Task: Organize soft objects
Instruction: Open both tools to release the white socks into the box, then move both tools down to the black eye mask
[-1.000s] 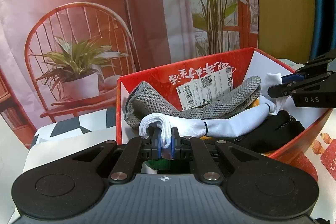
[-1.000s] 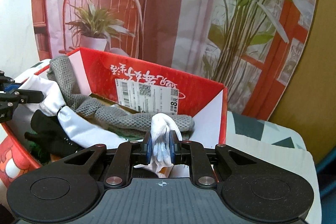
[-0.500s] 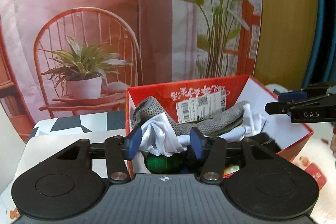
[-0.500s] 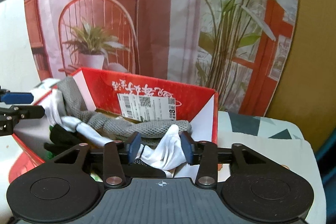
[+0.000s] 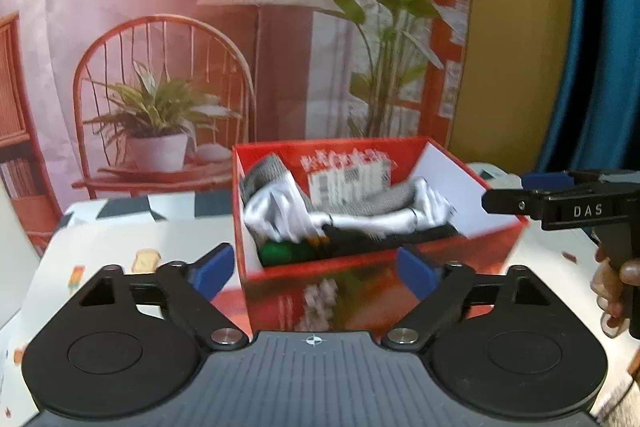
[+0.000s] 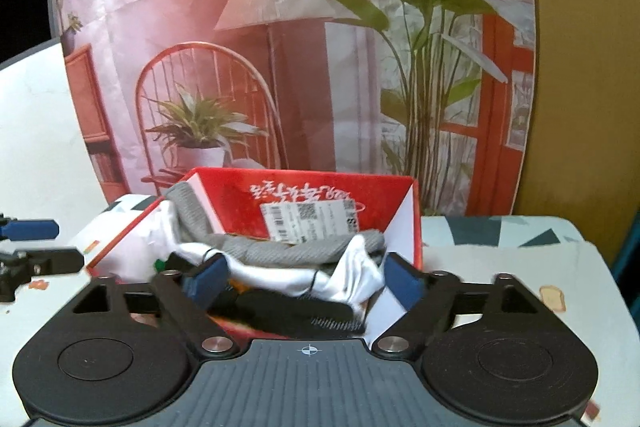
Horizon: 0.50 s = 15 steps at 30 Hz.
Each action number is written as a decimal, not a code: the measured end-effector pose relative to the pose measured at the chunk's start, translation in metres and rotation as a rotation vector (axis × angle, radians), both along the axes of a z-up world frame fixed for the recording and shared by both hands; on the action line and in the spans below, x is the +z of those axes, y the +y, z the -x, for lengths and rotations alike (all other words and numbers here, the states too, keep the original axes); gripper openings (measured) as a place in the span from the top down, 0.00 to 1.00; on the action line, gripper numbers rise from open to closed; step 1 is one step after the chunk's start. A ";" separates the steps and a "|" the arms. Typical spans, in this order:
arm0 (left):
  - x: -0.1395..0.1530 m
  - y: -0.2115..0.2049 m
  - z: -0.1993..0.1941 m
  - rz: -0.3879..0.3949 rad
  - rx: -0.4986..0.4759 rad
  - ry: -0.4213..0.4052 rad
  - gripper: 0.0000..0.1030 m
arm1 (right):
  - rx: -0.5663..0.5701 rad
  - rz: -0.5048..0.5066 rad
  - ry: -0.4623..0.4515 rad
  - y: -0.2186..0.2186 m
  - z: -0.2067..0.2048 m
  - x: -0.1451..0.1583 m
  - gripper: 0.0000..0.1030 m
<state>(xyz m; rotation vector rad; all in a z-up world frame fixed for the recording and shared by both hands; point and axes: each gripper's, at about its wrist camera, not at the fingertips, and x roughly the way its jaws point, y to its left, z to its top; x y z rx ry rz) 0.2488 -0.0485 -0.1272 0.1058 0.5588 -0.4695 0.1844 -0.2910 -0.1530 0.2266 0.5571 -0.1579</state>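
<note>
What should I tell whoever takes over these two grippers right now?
Left gripper: open, nothing held, jaws have just been opening.
Right gripper: open, nothing held, jaws have just been opening.
White cloth lies in the red box, across the grey knit piece and the black item.
Done: white cloth is in the box.
Left: no loose soft item shows on the table.

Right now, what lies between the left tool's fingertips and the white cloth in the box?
In the left wrist view, only the red box's near wall separates the open left tool from the white cloth.
</note>
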 end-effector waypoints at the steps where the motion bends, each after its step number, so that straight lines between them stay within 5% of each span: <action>1: -0.003 0.002 0.005 0.002 -0.008 0.004 0.04 | 0.001 0.001 -0.004 0.004 0.006 -0.001 0.04; 15: -0.065 0.026 0.055 0.015 -0.010 0.135 0.00 | 0.043 -0.009 0.050 0.058 0.076 -0.050 0.00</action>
